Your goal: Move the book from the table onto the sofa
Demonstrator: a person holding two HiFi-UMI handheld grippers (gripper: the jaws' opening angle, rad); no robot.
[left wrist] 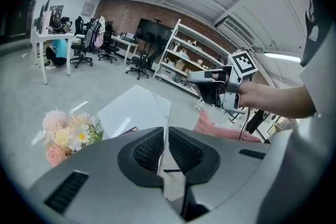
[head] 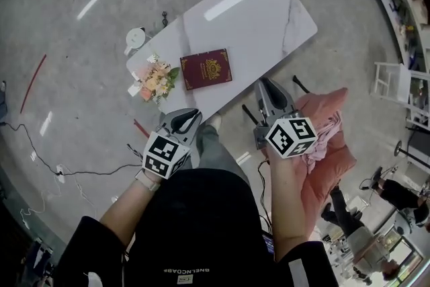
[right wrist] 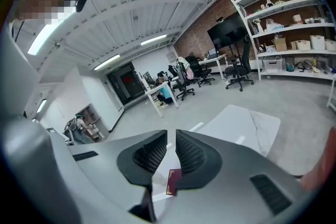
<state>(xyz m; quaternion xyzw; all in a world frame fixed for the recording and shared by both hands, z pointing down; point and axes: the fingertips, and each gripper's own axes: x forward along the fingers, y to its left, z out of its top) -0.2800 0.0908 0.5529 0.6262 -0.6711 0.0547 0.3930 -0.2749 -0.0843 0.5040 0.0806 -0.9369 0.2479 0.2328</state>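
Book (head: 206, 68), dark red with a gold emblem on its cover, lies flat and closed on the white table (head: 269, 17), close to the table edge that faces the person (head: 195, 225). Nothing touches the book. Just beside the book, at its left in the head view, a small bunch of pink and yellow flowers (head: 156, 80) lies on the same end of the table. Past the flowers from the book, a white round object (head: 135, 39) stands on the grey floor (head: 67, 111). I cannot tell what it is, because it shows too small.

The left gripper (head: 193, 116) hangs below the book in the head view, about at the table edge and apart from the book, and its tip points roughly toward the book. Its jaws are pressed together, with only a thin slit between them, and they carry nothing. The right gripper (head: 265, 84) is at the right of the book, near the table edge, also apart from the book. Its jaws are brought together too and are empty. In the right gripper view the book shows on the table through the gap under the jaws. Further right of the book, past the right gripper, lies a pink cushion (head: 329, 138), probably a part of the sofa.
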